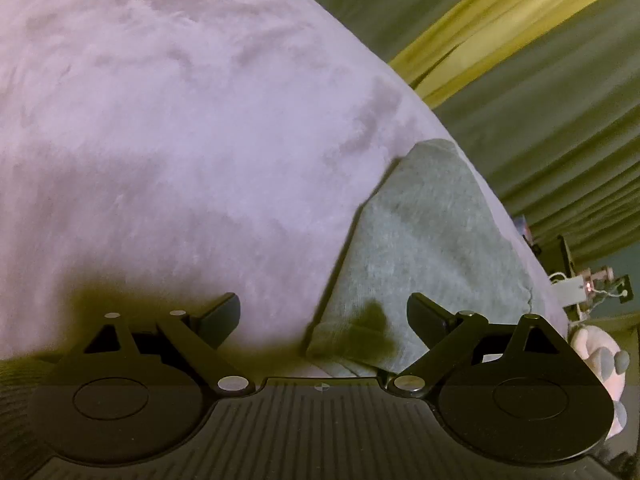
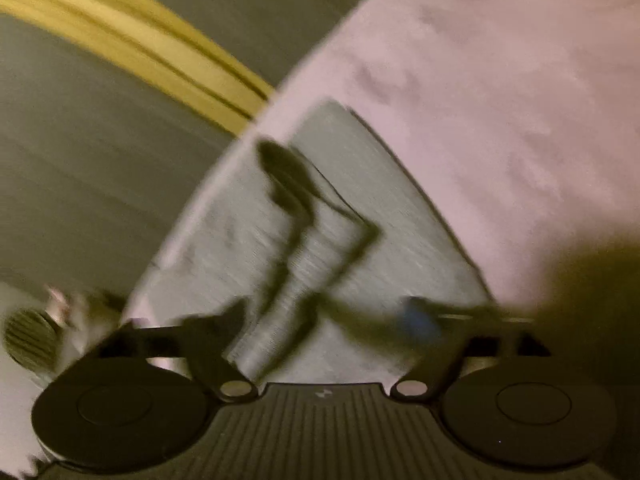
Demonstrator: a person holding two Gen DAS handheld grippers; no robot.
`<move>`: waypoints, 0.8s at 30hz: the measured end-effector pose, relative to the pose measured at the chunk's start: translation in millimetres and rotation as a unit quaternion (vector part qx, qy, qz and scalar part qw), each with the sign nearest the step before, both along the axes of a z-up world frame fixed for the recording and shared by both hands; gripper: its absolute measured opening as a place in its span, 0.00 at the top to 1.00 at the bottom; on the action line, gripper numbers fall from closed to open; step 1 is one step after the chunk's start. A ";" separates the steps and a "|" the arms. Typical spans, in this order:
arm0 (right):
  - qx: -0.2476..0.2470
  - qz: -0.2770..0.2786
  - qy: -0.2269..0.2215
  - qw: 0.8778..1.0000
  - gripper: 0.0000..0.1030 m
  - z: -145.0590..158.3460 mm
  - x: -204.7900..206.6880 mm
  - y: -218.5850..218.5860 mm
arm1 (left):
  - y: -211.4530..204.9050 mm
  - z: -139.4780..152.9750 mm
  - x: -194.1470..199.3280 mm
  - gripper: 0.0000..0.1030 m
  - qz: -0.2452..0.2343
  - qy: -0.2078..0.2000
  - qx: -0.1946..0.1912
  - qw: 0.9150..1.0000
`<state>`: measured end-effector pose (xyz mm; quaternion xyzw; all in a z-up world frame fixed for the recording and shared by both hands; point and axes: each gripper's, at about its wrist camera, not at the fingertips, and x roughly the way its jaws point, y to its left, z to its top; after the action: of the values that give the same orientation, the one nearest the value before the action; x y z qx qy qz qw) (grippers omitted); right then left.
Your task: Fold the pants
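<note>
The grey pants (image 1: pixel 432 240) lie folded flat on a fuzzy lilac blanket (image 1: pixel 160 120), near its right edge in the left wrist view. My left gripper (image 1: pixel 324 314) hovers open over the near corner of the pants, nothing pinched between its fingers. The right wrist view is blurred. There the pants (image 2: pixel 400 232) fill the middle as a grey folded slab with dark creases and shadows, on the same blanket (image 2: pixel 520 80). My right gripper (image 2: pixel 324 316) stands wide open just above the pants' near end, its fingers spread to either side and holding nothing.
Green curtains (image 1: pixel 540 120) with a yellow stripe (image 1: pixel 500 12) hang beyond the blanket's edge. Cables and small clutter (image 1: pixel 580 288) and a pale plush toy (image 1: pixel 596 352) sit past the right side. A round ribbed object (image 2: pixel 28 340) shows at the lower left of the right wrist view.
</note>
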<state>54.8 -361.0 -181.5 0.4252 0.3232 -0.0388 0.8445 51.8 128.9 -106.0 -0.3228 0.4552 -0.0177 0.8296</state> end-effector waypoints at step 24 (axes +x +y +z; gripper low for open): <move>-0.039 0.029 0.012 0.999 0.27 -11.4 61.4 8.5 | -26.0 0.3 3.6 0.07 -0.020 0.018 0.123 0.992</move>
<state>116.2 -352.5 -193.0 0.3816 0.3442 -0.0321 0.8572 55.5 103.0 -105.7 -0.2097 0.4750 0.0271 0.8542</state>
